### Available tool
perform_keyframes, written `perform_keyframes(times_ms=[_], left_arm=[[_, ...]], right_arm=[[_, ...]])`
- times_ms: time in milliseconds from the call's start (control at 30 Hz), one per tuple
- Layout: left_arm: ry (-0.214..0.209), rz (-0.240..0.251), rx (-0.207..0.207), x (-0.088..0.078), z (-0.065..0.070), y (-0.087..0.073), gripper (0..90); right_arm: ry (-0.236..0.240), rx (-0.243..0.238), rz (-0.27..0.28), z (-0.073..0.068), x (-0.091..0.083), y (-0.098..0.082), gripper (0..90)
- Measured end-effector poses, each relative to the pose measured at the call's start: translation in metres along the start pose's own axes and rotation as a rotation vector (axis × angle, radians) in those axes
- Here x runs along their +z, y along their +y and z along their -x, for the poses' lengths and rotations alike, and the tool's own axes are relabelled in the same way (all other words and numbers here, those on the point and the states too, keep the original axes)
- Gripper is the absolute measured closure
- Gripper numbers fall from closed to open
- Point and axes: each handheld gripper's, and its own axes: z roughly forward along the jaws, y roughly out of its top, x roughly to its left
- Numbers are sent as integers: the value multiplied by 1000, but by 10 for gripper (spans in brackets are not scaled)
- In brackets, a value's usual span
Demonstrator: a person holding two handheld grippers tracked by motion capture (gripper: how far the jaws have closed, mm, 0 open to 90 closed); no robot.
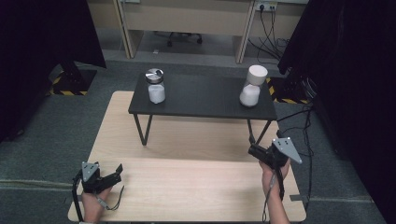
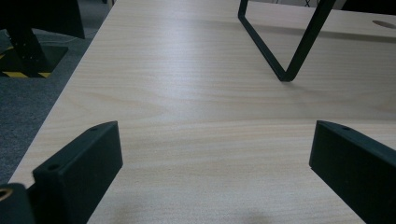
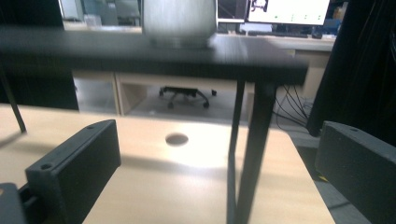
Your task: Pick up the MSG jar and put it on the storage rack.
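Both hands (image 1: 93,205) low, fingers (image 2: 79,172) parted.

No legible text, label, brand or number on any surface. Blank: metal-lidded glass jar (image 1: 155,86), white-capped round container (image 1: 252,86), black low shelf (image 1: 201,100), light wooden table (image 1: 187,186). Only sign-like marking: yellow-and-black hazard striping on dark floor plate (image 1: 63,86), also at the left edge of the left gripper view (image 2: 23,73). Bright monitor screen (image 3: 287,10) in the right gripper view: content too blurred to read.
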Motion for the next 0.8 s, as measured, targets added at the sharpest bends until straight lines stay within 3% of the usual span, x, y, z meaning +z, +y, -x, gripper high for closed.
perform_keyframes(times_ms=[133, 300, 567, 800], left_arm=[[0, -2, 3, 0, 0, 0, 17], [1, -4, 5, 0, 1, 1, 17], [3, -10, 12, 1, 2, 1, 17], [5, -11, 14, 0, 2, 1, 17]], right_arm=[[-2, -31, -36, 0, -7, -17, 3], [-5, -26, -62, 1, -16, -36, 3], [-32, 27, -102, 2, -40, -78, 3], [-62, 58, -106, 6, -50, -91, 3]])
